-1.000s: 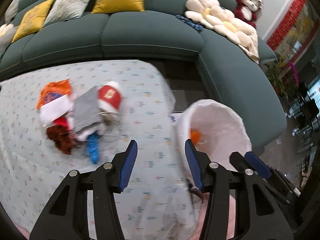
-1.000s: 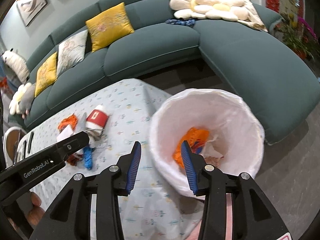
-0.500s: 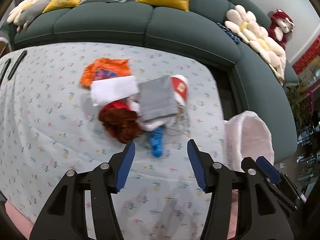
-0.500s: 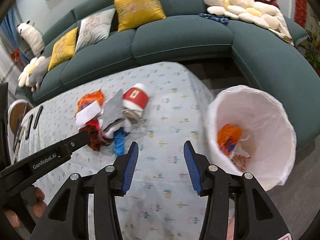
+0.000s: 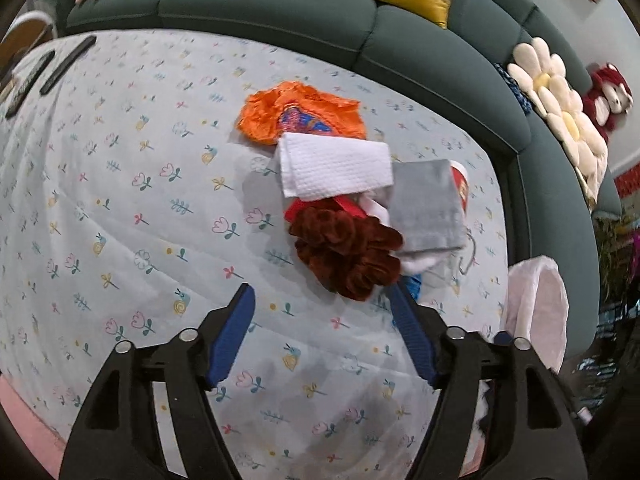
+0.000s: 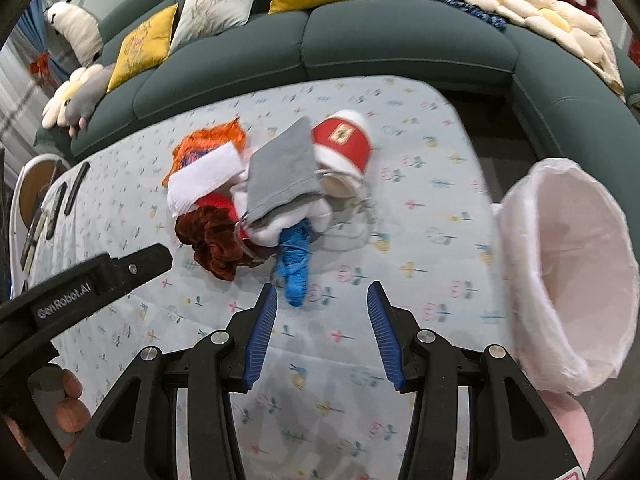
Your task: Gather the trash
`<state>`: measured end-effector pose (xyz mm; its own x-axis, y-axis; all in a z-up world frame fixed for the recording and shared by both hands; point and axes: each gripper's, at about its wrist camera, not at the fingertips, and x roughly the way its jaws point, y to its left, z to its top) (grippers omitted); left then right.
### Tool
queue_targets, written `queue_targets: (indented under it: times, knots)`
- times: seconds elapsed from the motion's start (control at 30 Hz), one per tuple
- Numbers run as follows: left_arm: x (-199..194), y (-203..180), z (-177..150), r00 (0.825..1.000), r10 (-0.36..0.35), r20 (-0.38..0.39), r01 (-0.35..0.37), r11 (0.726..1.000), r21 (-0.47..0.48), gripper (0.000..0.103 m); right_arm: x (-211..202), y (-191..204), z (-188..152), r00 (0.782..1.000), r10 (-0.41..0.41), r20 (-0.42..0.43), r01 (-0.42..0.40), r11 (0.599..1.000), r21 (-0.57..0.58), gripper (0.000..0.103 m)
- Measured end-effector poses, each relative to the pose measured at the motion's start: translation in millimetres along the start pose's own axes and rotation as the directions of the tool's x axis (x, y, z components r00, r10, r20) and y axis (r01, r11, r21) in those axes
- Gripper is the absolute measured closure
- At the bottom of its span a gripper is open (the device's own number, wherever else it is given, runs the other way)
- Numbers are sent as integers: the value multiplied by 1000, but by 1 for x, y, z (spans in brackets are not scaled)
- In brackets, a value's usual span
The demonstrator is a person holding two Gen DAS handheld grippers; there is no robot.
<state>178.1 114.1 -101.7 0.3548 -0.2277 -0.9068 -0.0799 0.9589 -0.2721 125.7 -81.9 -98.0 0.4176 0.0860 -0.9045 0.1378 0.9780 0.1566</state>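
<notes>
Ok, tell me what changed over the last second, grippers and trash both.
Both grippers swung from the white-lined bin toward the trash pile; the left gripper, its jaws just opening wider, now faces the dark red velvet scrunchie, and the right gripper faces the crumpled blue wrapper. Neither holds anything. The pile stayed put.

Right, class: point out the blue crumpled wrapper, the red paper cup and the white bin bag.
blue crumpled wrapper (image 6: 295, 264), right wrist view, its middle.
red paper cup (image 6: 342, 142), right wrist view, its red side.
white bin bag (image 6: 520, 240), right wrist view, its near rim.
</notes>
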Motion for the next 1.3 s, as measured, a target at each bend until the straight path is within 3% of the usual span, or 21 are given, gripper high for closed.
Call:
queue_targets:
  times: [0.17, 0.43, 0.53, 0.63, 0.77, 1.13, 1.23, 1.3]
  knots:
    - [12, 1, 15, 999, -33, -20, 32, 998, -52, 24, 27, 14, 7, 999, 1, -40, -2, 1000, -12, 57]
    - [49, -4, 31, 991, -77, -108, 65, 992, -106, 26, 58, 20, 16, 996, -2, -86, 2, 1000, 1, 57]
    - [61, -4, 31, 985, -98, -143, 81, 990, -119, 43, 68, 18, 15, 994, -5, -106, 6, 1000, 4, 64]
    - [67, -4, 29, 981, -106, -163, 88, 990, -110, 62, 79, 17, 13, 990, 4, -140, -2, 1000, 14, 83]
    - [64, -5, 24, 983, -104, -151, 93, 992, -81, 85, 83, 14, 7, 990, 1, -144, 1, 1000, 17, 85]
    - [20, -14, 7, 995, -72, -65, 71, 997, -14, 92, 49, 5, -15, 993, 49, -112, -45, 998, 39, 87]
    - [5, -22, 0, 996, -73, -42, 73, 997, 8, 102, 28, 2, -16, 995, 65, -74, -62, 997, 45, 87]
    - [-5, -31, -4, 997, -74, -28, 74, 997, 25, 103, 15, -3, -16, 996, 77, -47, -75, 996, 52, 87]
